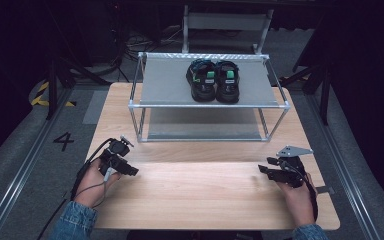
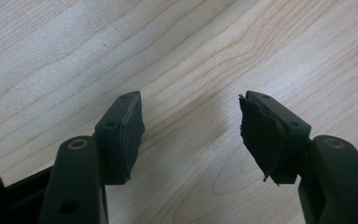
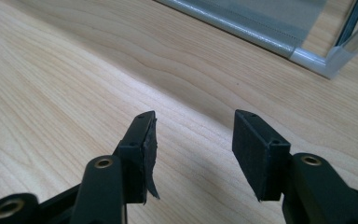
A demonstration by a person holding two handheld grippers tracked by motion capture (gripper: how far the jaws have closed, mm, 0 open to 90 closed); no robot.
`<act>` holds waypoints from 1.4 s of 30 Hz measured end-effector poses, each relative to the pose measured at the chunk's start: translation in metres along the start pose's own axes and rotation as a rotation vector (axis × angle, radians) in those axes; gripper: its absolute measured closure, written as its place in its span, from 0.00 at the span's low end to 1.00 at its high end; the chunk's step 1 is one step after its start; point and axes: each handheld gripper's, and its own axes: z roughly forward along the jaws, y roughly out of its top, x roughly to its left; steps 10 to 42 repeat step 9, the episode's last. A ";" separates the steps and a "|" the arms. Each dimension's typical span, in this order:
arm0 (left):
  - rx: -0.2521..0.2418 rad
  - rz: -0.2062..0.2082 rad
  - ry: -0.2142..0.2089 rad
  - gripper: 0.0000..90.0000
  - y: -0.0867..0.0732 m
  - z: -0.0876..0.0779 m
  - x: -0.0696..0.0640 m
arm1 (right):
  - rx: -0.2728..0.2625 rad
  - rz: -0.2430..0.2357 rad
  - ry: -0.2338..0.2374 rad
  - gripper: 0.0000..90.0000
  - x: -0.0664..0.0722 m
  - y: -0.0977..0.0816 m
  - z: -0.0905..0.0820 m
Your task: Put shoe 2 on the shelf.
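On the wooden table (image 1: 205,190), the left gripper (image 1: 130,170) rests at the near left with jaws spread and empty, a pair of black shoes (image 1: 214,80) sits on the rack (image 1: 170,85) behind, and the right gripper (image 1: 265,169) rests at the near right, likewise agape and empty.

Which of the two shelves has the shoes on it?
The top shelf of the metal rack holds the pair of black shoes, toward its right side. The lower shelf, down by the table, is bare.
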 end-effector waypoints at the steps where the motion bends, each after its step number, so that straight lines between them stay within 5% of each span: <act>1: 0.003 0.000 -0.002 0.44 0.000 0.000 0.000 | 0.002 0.008 0.000 0.55 0.000 -0.001 0.001; 42: -0.010 0.011 0.003 0.43 -0.002 0.000 -0.002 | -0.010 -0.009 -0.013 0.49 0.006 -0.001 0.007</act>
